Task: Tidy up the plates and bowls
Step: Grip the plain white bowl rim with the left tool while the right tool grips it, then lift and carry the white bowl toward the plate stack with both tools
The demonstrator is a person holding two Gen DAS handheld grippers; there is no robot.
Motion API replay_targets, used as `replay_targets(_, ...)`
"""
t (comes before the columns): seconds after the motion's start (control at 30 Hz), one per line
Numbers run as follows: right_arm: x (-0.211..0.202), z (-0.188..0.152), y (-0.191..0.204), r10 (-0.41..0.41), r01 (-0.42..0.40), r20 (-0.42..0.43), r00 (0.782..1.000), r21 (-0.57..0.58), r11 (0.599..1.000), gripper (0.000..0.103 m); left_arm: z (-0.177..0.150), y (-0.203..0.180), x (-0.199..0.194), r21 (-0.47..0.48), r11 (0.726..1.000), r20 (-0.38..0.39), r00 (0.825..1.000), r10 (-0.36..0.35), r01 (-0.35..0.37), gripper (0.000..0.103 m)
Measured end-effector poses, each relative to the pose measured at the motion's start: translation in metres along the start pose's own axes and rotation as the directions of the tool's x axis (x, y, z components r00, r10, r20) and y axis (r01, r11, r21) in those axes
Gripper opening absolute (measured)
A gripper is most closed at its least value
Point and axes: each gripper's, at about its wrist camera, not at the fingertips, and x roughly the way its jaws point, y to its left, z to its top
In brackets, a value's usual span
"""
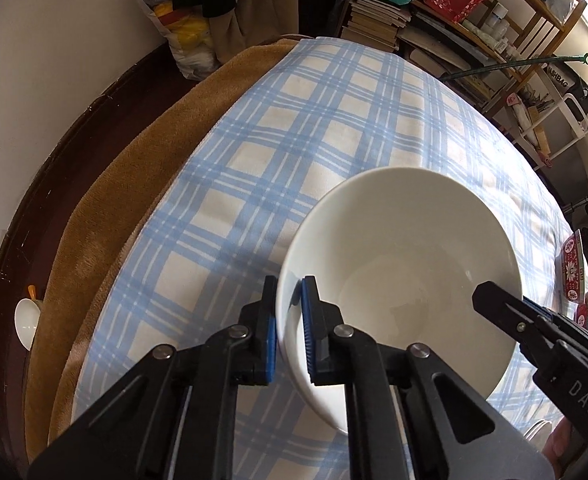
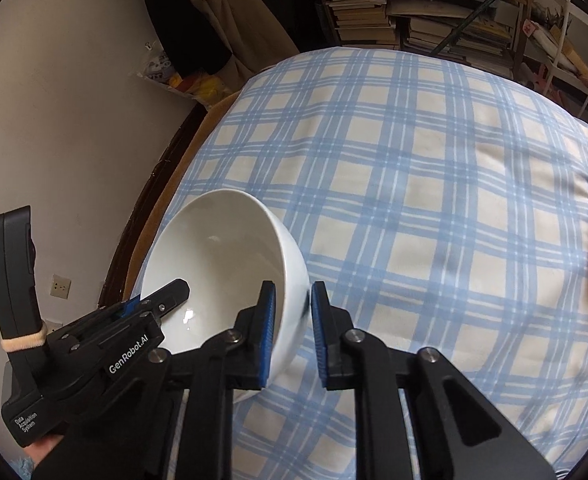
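A large white bowl point(image 1: 405, 264) is held over the blue plaid tablecloth point(image 1: 313, 128). My left gripper point(image 1: 290, 332) is shut on the bowl's left rim, one pad outside and one inside. My right gripper point(image 2: 292, 336) straddles the bowl's right rim point(image 2: 290, 264); its left pad touches the inner wall, its right pad stands a little off the outer wall. The bowl also shows in the right wrist view point(image 2: 222, 264), tilted and empty. The right gripper shows in the left wrist view point(image 1: 493, 300) at the bowl's right rim, and the left gripper shows in the right wrist view point(image 2: 174, 296).
A brown blanket point(image 1: 106, 216) lies under the cloth on the left. A white cup point(image 1: 26, 320) sits at the far left edge. Red patterned dishes point(image 1: 571, 268) lie at the right. Bookshelves point(image 1: 453, 20) and hanging clothes point(image 2: 222, 8) stand behind the table.
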Motion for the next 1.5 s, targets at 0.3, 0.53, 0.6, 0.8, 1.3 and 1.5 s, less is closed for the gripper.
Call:
replay_targets(0.3,0.007,-0.011,-0.003,-0.048,0.048,-0.024,0.999,-0.026,0.999,0.015,-0.004,-0.020,-0.016,0.059,0.996,0.038,0.997,0.069,-0.071,0.010)
replay_targets(0.53,-0.018,-0.029,-0.019,-0.017,0.018,0.015,1.000,-0.014,1.000,0.015,-0.016,-0.048,-0.036,0.110,0.990,0.053,0.995,0.082,-0.088,0.010)
replay_targets(0.6,-0.025,-0.032,-0.027,-0.023,0.023,0.019,1.000,0.001,1.000,0.014,-0.025,-0.059,-0.040,0.122,0.990,0.054,0.996,0.067,-0.073,0.010)
replay_targets(0.8,-0.060,-0.042,-0.057,-0.043,0.042,0.048,0.998,0.012,0.999,0.014,-0.051,-0.091,-0.046,0.140,0.990,0.036,0.999,0.027,-0.032,0.010)
replay_targets(1.3,-0.099,-0.089,-0.118,0.014,-0.015,0.019,1.000,0.060,0.998,0.015,-0.113,-0.139,-0.065,0.172,0.983,0.024,0.998,0.057,-0.061,0.010)
replay_targets(1.5,-0.096,-0.116,-0.127,0.021,-0.021,-0.003,1.000,0.069,0.997,0.015,-0.136,-0.141,-0.064,0.160,0.985,0.003,0.997,0.072,-0.072,0.010)
